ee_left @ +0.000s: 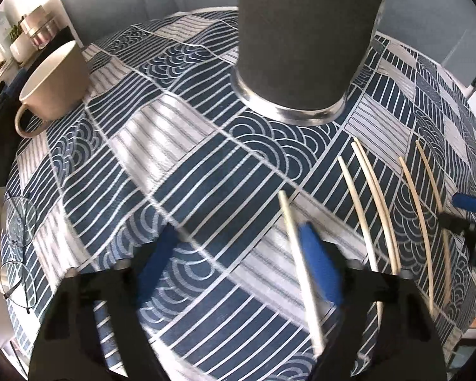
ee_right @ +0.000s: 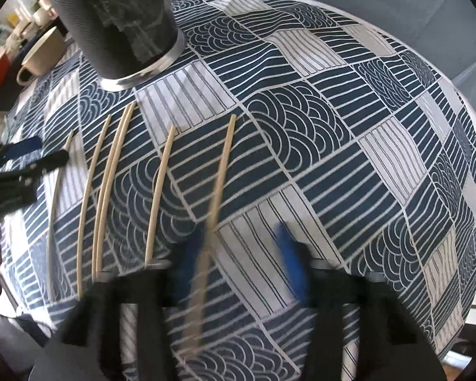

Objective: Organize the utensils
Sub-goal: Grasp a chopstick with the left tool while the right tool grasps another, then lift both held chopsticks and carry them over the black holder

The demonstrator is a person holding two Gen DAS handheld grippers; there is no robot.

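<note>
Nearest, the left gripper (ee_left: pixel 238 273) has its blue fingers (ee_left: pixel 320 270) apart around a pale wooden chopstick (ee_left: pixel 296 241), and the right gripper (ee_right: pixel 241 263) likewise straddles its own chopstick (ee_right: pixel 220 171), neither visibly clamped. Centre each stick before squeezing, then lift level. Beyond on the patterned table (ee_left: pixel 174 165), four loose sticks (ee_left: pixel 377 203) lie side by side before the tall dark cylindrical holder (ee_left: pixel 301 41).

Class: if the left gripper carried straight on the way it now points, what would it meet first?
Probably the patterned tablecloth just beyond the left gripper; a chopstick lies beside one finger. Depth is unclear.
</note>
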